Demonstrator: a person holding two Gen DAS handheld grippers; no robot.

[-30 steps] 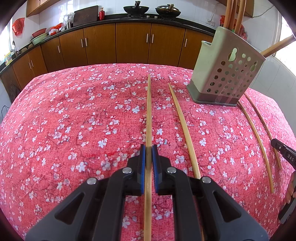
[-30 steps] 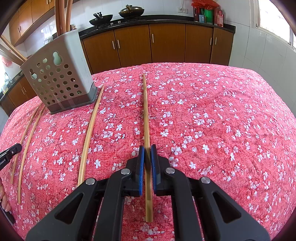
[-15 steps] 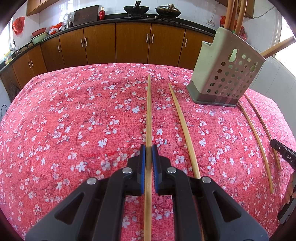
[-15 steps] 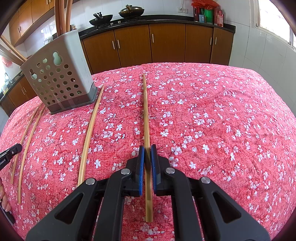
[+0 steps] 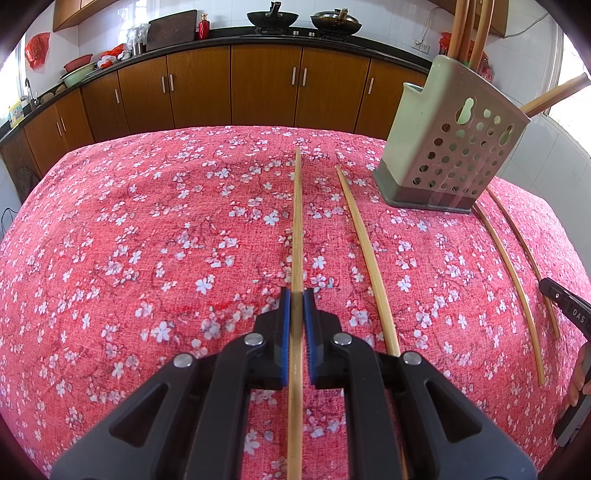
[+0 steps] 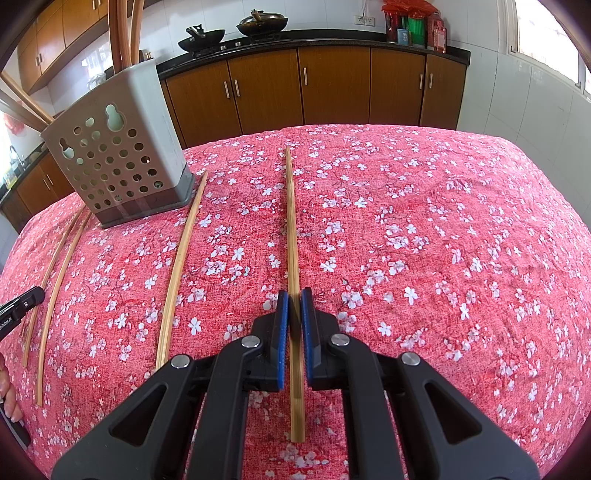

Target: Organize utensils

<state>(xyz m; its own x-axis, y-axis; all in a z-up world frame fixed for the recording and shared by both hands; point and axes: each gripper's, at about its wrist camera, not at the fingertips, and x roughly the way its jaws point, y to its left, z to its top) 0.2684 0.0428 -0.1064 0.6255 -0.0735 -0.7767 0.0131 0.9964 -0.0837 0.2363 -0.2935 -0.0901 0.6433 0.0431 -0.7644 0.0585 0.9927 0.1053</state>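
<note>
A bamboo chopstick [image 5: 297, 221] runs straight ahead along the red flowered tablecloth [image 5: 129, 240], and my left gripper [image 5: 297, 295] is shut on it near its close end. My right gripper [image 6: 294, 295] is shut on another chopstick [image 6: 291, 229] in the same way; its blunt end shows under the jaws. A loose chopstick [image 5: 364, 258] lies right of the left one. Another loose chopstick [image 6: 181, 266] lies left of the right one. The perforated grey utensil holder [image 5: 454, 147] [image 6: 118, 147] stands between the two grippers, with several long wooden utensils in it.
Two thin chopsticks [image 5: 508, 273] lie right of the holder in the left wrist view, beside the other gripper's tip [image 5: 565, 306]. A hand [image 6: 9, 398] shows at the right wrist view's left edge. Wooden cabinets [image 6: 332, 88] and woks [image 5: 272, 16] lie beyond the table.
</note>
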